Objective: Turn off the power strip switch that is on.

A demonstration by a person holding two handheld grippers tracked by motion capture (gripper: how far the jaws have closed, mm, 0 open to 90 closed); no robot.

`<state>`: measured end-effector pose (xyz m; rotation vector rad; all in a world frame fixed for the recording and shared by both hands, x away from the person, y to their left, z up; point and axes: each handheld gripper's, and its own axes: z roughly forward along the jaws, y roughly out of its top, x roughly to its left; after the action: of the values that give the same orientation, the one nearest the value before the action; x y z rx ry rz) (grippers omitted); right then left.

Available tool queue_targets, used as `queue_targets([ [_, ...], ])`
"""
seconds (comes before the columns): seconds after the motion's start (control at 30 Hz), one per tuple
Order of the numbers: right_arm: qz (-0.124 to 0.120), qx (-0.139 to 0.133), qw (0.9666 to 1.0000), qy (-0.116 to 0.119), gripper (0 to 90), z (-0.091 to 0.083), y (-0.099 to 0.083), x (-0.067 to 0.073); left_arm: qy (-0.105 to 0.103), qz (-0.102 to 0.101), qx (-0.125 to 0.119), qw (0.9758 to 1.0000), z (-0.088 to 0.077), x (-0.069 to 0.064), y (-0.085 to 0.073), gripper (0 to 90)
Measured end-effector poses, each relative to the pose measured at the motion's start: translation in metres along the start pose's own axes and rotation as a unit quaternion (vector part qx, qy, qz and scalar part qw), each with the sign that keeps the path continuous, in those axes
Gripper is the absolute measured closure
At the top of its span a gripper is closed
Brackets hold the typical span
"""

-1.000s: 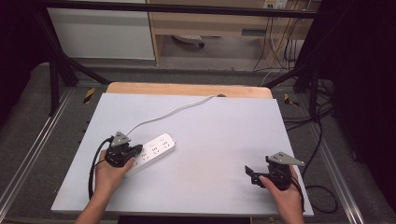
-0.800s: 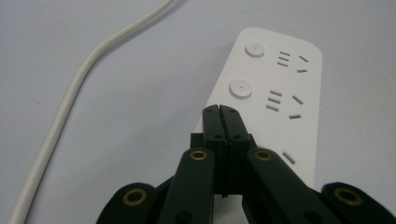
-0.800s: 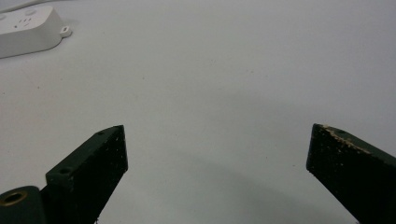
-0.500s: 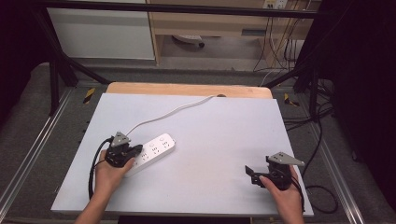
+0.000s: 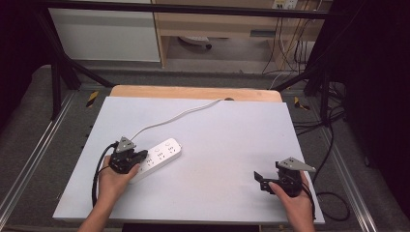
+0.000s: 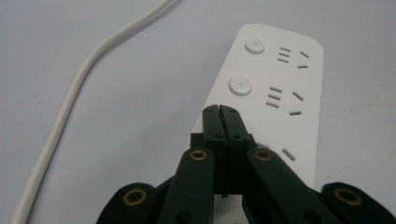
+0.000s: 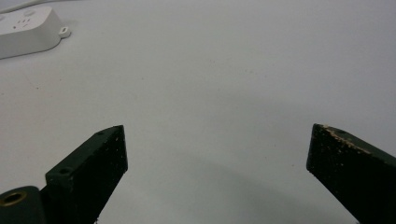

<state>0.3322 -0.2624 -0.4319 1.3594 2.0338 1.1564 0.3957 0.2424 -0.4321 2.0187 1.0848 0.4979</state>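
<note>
One white power strip [image 5: 157, 155] is your work here, lying flat on the pale table [image 5: 227, 145] toward its left side, its white cord [image 5: 179, 116] running off to the far edge; from the high view your left gripper [image 5: 129, 161] sits at the strip's near end, over its top face, while your right gripper [image 5: 263, 180] rests well apart near the table's right edge. Judge the strip as a rigid plastic bar — light, smooth and rather slippery on this surface; it should slide or pivot sooner than bend, and the stiff cord will likely tug its far end as it moves; take it across the narrow width near the middle, not by the cord.

Left gripper view: your fingers [image 6: 212, 128] are closed flat together with nothing between them; their tip lies over the strip's [image 6: 280, 93] near part, just short of the nearer of two round buttons [image 6: 240, 86], with the socket slots to the right; whether the tip presses the plastic or hovers just above it you cannot tell; the cord [image 6: 74, 93] curves past well to the left.

Right gripper view: your fingers [image 7: 98, 158] stand wide open over bare table, gripping nothing — the strip's [image 7: 28, 28] rounded end, with a small lug, sits far off at the upper left.
</note>
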Motion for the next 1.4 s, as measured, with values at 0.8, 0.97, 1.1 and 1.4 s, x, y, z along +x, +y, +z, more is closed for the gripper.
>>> queue_targets([
  [0.8, -0.005, 0.004, 1.0000, 0.002, 6.1, 0.0016, -0.0001, 0.0014, 0.000, -0.002, -0.001, 1.0000, -0.0001, 0.0003, 0.0001, 90.0],
  [0.97, -0.005, 0.005, 1.0000, 0.002, 6.0, 0.0026, 0.0000, 0.0020, 0.001, -0.001, -0.001, 1.0000, 0.0000, 0.0000, 0.0003, 90.0],
  [1.1, -0.008, 0.005, 0.9999, 0.002, 6.0, 0.0026, 0.0000, 0.0023, 0.004, 0.004, 0.000, 1.0000, -0.0001, -0.0009, 0.0004, 90.0],
  [1.4, -0.009, 0.007, 0.9999, 0.002, 6.0, 0.0029, 0.0000, 0.0021, 0.002, 0.002, -0.001, 1.0000, -0.0001, -0.0002, 0.0002, 90.0],
])
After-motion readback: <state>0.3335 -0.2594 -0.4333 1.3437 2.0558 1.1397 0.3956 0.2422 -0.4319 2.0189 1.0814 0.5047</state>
